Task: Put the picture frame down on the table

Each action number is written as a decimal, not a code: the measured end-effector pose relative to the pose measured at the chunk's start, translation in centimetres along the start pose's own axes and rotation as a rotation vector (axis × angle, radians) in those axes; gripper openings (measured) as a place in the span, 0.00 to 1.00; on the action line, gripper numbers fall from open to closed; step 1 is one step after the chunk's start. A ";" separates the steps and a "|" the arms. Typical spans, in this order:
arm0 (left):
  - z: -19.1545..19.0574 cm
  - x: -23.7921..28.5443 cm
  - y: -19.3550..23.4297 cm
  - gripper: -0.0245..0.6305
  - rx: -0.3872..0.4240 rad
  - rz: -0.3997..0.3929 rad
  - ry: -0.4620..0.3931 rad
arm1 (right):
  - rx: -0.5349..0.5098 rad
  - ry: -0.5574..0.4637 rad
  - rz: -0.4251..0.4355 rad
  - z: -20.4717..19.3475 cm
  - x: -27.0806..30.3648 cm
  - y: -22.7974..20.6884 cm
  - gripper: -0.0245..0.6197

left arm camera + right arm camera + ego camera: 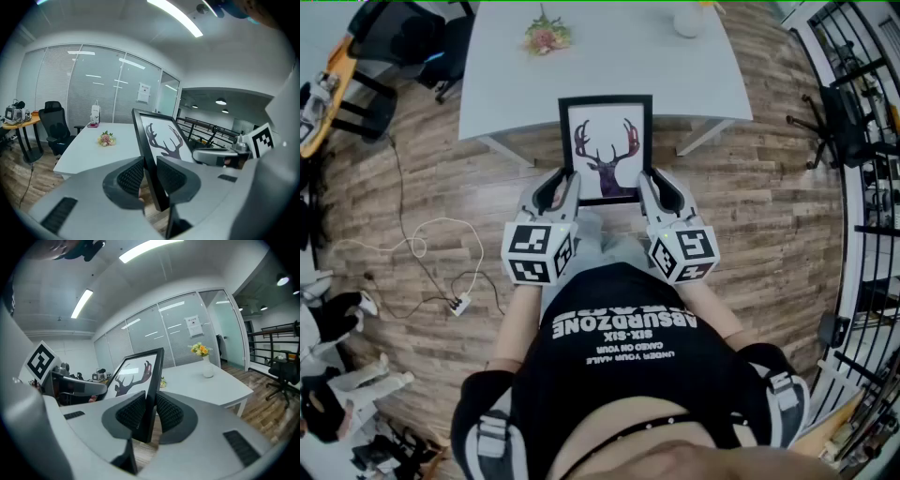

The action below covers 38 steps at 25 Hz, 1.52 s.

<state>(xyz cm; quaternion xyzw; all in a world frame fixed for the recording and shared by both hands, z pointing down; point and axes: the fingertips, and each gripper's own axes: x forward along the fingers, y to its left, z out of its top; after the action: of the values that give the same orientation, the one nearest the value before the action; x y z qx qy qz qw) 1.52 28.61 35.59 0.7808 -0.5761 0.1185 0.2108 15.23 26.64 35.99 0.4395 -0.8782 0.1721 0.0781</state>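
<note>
A black picture frame [606, 148] with a dark deer-head print is held up in front of me, its top over the near edge of the white table [675, 84]. My left gripper [565, 192] is shut on the frame's left edge [146, 154]. My right gripper [649, 192] is shut on its right edge [153, 385]. The frame hangs above the wooden floor, off the table top. In the left gripper view the right gripper [220, 154] shows beyond the print.
A small bunch of pink flowers [547, 37] lies on the table's far left, and a white vase [689, 19] with yellow flowers [200, 349] stands at its far right. Black office chairs [412, 42] stand left of the table. A white cable [441, 272] trails across the floor.
</note>
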 end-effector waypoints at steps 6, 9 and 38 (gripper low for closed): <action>-0.4 0.5 -0.2 0.19 -0.013 -0.001 0.020 | 0.016 0.027 -0.029 -0.4 0.3 -0.6 0.17; 0.2 1.3 0.2 0.19 -0.006 -0.005 0.018 | 0.025 0.022 -0.038 0.0 0.8 -0.9 0.17; 8.8 20.5 14.5 0.18 -0.049 -0.108 0.067 | 0.022 0.084 -0.129 6.1 23.3 -7.7 0.17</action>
<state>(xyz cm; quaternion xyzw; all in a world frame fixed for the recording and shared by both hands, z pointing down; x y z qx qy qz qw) -6.40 3.52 39.36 0.8009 -0.5285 0.1192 0.2551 7.42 2.77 38.81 0.4884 -0.8420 0.1947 0.1211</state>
